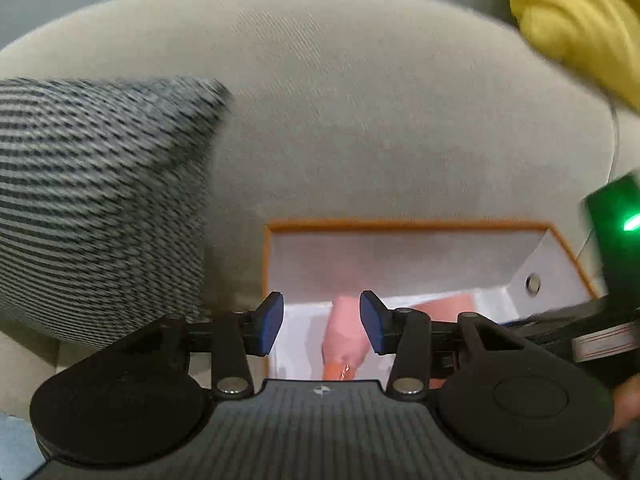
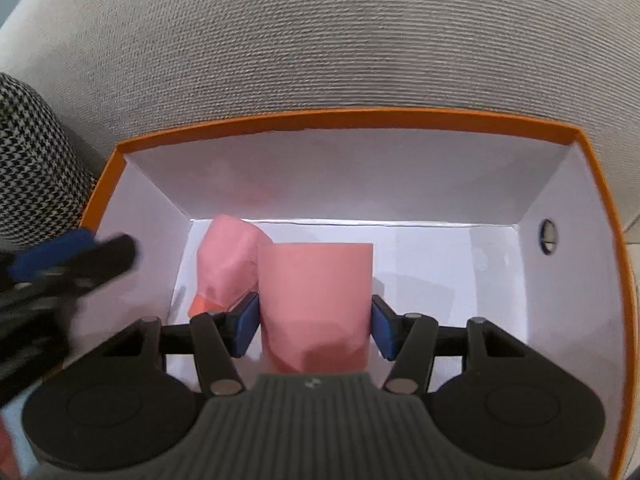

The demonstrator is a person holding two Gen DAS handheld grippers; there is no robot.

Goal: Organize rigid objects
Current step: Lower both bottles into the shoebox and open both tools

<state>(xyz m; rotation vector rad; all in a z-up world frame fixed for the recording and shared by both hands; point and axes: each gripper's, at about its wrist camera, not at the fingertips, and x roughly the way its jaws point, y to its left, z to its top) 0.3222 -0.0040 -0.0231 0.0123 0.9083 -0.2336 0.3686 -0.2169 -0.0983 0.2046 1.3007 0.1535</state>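
A pink cylinder [image 2: 316, 304] stands between the blue pads of the right gripper [image 2: 315, 326], which grips it on both sides inside a white box with an orange rim [image 2: 340, 116]. Just left of those tongs, a second pink object [image 2: 226, 268] lies tilted on the box floor. The left gripper [image 1: 320, 322] hangs spread and empty above that object [image 1: 346, 332]. No writing is legible. A houndstooth cushion [image 2: 36, 160] flanks the box on a beige sofa [image 2: 320, 40].

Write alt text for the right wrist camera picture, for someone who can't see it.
The right gripper holds a pink cylinder between its blue pads, inside a white box with an orange rim. A second pink object lies in the box's left corner, against a beige sofa.
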